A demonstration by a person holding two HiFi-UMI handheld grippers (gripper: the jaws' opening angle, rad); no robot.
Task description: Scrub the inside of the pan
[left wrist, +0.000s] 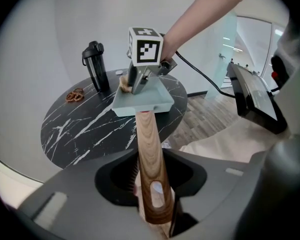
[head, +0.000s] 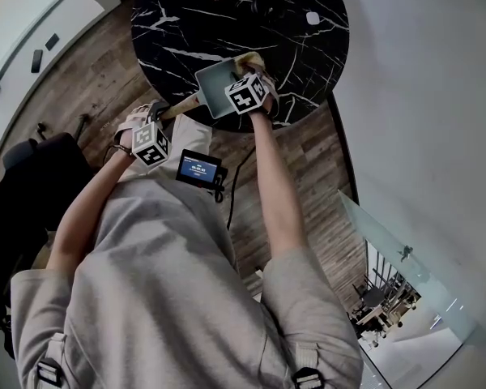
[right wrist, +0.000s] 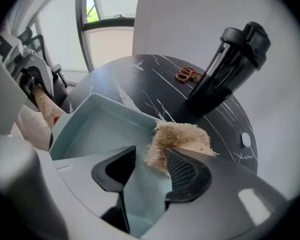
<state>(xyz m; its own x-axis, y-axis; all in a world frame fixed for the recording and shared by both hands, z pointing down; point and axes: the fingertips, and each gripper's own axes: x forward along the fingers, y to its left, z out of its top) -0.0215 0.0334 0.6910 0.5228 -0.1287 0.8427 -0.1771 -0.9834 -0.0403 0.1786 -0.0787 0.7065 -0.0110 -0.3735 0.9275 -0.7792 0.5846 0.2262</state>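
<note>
At the black worktop (head: 178, 23), upper centre, the left hand-held gripper (left wrist: 150, 186) clamps the pan handle (left wrist: 147, 144); the right hand-held gripper (right wrist: 150, 169), pointing down, gapes beside the sponge (right wrist: 182, 136).

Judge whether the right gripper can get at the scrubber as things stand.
Probably yes. The right gripper hangs open over the pan, the scrubber lies on the pan's rim, partly between its jaws, and nothing stands in the way.

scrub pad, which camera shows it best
The right gripper view: the tan fibrous scrub pad fills mid-frame, draped over the rim of the pan by the open jaws of the right gripper. The head view shows only a sliver past that gripper's marker cube; the left gripper view shows a small corner beside it.
</note>
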